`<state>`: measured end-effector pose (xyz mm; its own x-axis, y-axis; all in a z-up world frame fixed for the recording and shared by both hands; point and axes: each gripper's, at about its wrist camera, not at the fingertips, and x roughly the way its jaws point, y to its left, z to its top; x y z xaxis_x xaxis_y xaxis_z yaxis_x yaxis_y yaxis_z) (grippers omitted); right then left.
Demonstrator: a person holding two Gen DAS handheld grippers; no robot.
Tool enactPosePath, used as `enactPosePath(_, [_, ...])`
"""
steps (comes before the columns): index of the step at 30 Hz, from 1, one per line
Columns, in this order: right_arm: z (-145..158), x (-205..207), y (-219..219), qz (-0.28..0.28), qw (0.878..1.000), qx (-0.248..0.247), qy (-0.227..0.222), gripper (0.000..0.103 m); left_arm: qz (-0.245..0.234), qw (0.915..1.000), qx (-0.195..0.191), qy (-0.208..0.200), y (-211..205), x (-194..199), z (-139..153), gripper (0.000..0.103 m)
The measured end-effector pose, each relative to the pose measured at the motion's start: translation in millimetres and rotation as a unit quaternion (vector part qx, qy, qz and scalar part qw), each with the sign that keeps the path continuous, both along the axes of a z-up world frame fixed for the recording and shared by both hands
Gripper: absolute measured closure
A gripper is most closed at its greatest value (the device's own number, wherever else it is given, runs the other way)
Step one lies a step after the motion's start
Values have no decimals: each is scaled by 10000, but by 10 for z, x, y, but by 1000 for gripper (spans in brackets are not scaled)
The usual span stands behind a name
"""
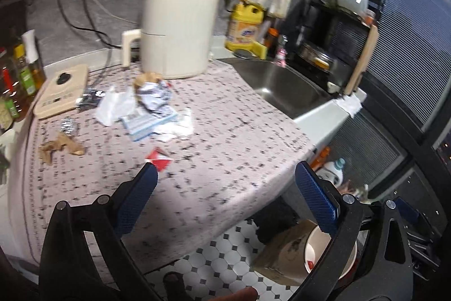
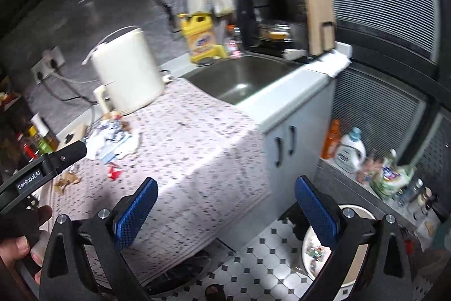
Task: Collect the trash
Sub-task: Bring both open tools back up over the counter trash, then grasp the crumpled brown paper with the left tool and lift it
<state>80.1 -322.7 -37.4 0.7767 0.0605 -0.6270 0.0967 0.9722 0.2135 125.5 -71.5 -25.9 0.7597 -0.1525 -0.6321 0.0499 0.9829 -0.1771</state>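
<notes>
The left gripper (image 1: 225,174) hangs over the near edge of the counter with its blue-padded fingers (image 1: 315,199) spread wide and nothing between them. The right gripper (image 2: 225,188) is likewise wide open and empty, held off the counter's corner above the tiled floor (image 2: 253,258).

The trash lies on the patterned cloth (image 1: 225,131) covering the counter: a red-and-white wrapper (image 1: 158,158) just beyond the left finger's tip, torn brown paper scraps (image 1: 60,147) toward the left edge, a small foil ball (image 1: 68,125) beside them, and a heap of crumpled paper and white tissue (image 1: 149,109) (a blue-edged packet lies within it) in front of the cream air fryer (image 1: 177,30). None of it touches either gripper.

A round bin (image 2: 332,247) stands on the floor below the right gripper, partly hidden by its right finger; small scraps seem to lie inside, though blur makes them hard to identify. Next to it, in the left view, is a cardboard box (image 1: 284,253).

Behind the cloth, the steel sink (image 1: 282,83) sits to the right, with a yellow detergent jug (image 1: 245,24) at its back corner and a black dish rack (image 1: 344,27) beyond. Oil bottles (image 1: 25,69) crowd the counter's left end, near a beige induction hob (image 1: 62,92).
</notes>
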Motion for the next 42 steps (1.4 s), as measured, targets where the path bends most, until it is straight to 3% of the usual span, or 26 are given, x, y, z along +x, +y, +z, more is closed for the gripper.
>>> enactPosePath(14, [112, 361, 1194, 1237, 9922, -8, -133, 8, 1430, 9896, 66, -152, 1279, -351, 145, 6])
enactPosePath(21, [76, 483, 1639, 1625, 9867, -8, -81, 8, 1826, 9831, 78, -126, 1690, -403, 112, 6])
enactPosePath(33, [-132, 816, 2076, 1720, 9850, -34, 152, 9, 1919, 9814, 14, 72, 2073, -94, -107, 6])
enactPosePath(42, [-425, 1176, 2239, 1644, 9850, -11, 522, 18, 1735, 9838, -40, 445, 2237, 394, -427, 10])
